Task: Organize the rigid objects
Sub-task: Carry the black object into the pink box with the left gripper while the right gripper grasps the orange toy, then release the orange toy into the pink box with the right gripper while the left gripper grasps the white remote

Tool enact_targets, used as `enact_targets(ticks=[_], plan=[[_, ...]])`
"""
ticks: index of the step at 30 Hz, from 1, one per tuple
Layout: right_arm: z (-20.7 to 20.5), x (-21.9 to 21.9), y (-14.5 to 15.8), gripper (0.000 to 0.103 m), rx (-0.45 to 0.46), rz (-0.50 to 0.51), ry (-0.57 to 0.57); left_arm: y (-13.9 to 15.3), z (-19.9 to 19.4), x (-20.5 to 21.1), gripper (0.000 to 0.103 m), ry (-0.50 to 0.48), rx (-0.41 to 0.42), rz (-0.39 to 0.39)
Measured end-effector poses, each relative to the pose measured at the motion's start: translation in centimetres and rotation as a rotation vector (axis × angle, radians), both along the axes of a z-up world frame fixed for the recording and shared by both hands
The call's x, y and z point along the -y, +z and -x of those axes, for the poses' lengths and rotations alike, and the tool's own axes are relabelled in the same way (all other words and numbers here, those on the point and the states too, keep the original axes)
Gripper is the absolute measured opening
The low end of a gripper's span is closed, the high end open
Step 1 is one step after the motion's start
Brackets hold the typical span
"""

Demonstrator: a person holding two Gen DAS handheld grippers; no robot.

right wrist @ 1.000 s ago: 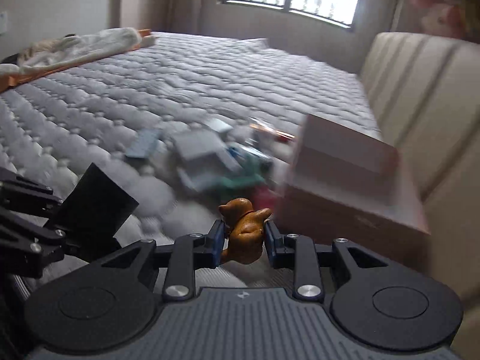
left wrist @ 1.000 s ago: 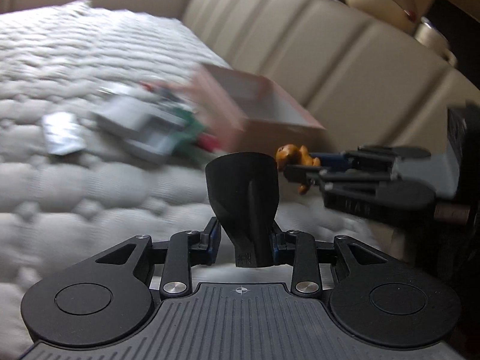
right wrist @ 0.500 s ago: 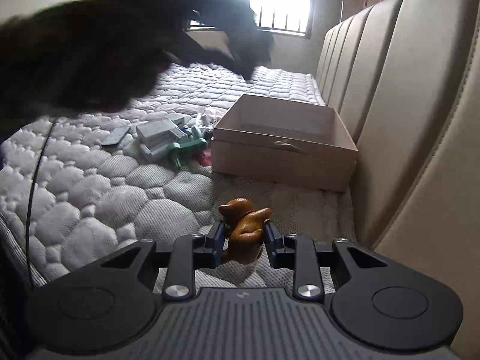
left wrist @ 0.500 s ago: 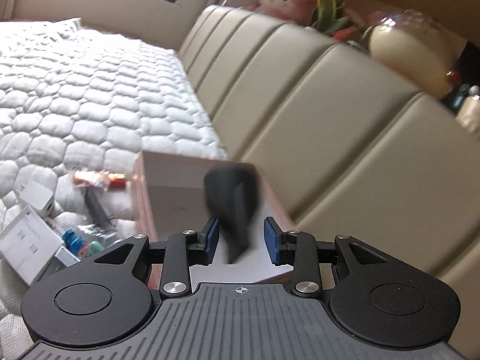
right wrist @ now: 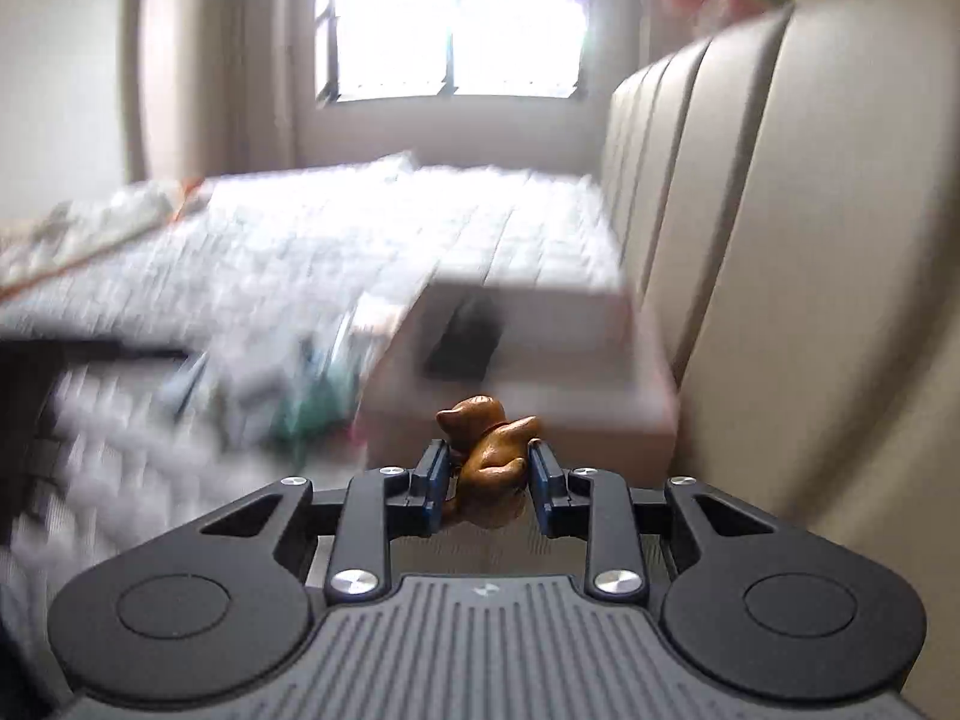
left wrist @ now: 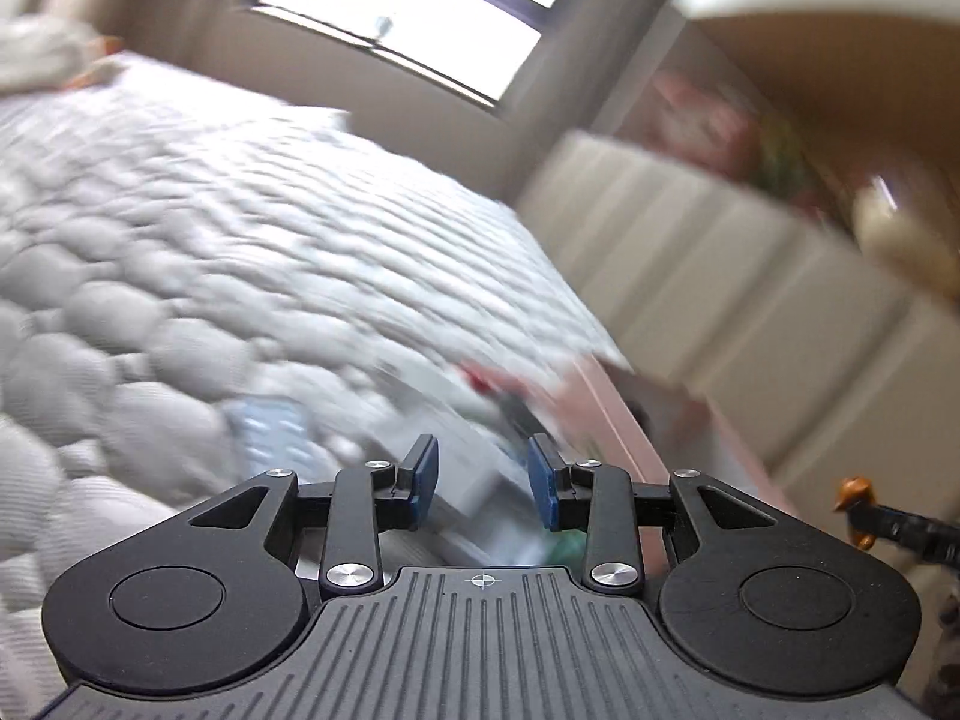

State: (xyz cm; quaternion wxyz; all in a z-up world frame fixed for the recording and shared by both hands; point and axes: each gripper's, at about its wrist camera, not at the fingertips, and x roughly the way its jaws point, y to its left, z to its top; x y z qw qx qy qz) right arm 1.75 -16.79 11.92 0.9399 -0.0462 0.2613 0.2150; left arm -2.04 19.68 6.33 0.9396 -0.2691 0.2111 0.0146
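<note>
Gone from the left gripper (left wrist: pixel 483 483) was the black cone-shaped object it had carried a second before; its blue pads (left wrist: pixel 425 474) stood apart with nothing between them. A dark shape (right wrist: pixel 465 336) lay inside the pink box (right wrist: pixel 522 384), seen from the right wrist, too smeared to identify for certain.

Right gripper (right wrist: pixel 487 474): fingers closed on the small brown animal figurine (right wrist: pixel 489 456), held just short of the box's near wall. Figurine sharp; nearly everything beyond it blurred by motion.

Left wrist view also badly blurred. The box (left wrist: pixel 606 414) was only a pink streak against the padded beige headboard (left wrist: pixel 720 276). The clutter on the quilted mattress (left wrist: pixel 180 252) beside the box showed as pale, red and greenish smears; individual items could not be made out. At the right edge, an orange-brown sliver of the figurine (left wrist: pixel 855 489) and a black linkage of the other gripper were cut off by the frame.

Bright window (right wrist: pixel 456 18) washed out at the back. Crumpled cloth (right wrist: pixel 108 222) at the far left of the bed, indistinct.
</note>
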Motion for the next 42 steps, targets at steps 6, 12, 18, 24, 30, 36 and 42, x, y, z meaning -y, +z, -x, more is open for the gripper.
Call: enact_targets(ticks=[6,12,18,24,30,36,42], plan=[[-6.3,-3.5,2.9,0.08,0.042,-0.001,-0.138,-1.4,0.9,-5.1,0.036,0.152,-0.09,0.06],[-2.9,-4.8,-2.6,0.087,-0.029,0.063,-0.025,-2.4,-0.6,-5.4,0.036,0.156,-0.187,0.003],[-0.1,-5.5,-7.5,0.087,-0.12,0.097,0.038,-2.5,-1.9,-3.1,0.036,0.174,-0.211,-0.182],[0.9,-5.1,-10.8,0.087,-0.112,0.105,0.009,-4.2,-4.1,0.6,0.037,0.096,-0.292,-0.395],[1.1,-3.9,-11.4,0.088,-0.122,0.05,0.008,-4.9,-4.1,1.1,0.056,0.042,-0.278,-0.415],[0.7,-3.4,-11.7,0.09,-0.141,-0.001,0.014,-4.2,-3.4,-0.2,0.055,0.117,-0.259,-0.345],[0.5,-3.1,-11.8,0.091,-0.146,-0.024,0.021,-4.8,-4.6,-0.8,0.055,0.112,-0.315,-0.327]])
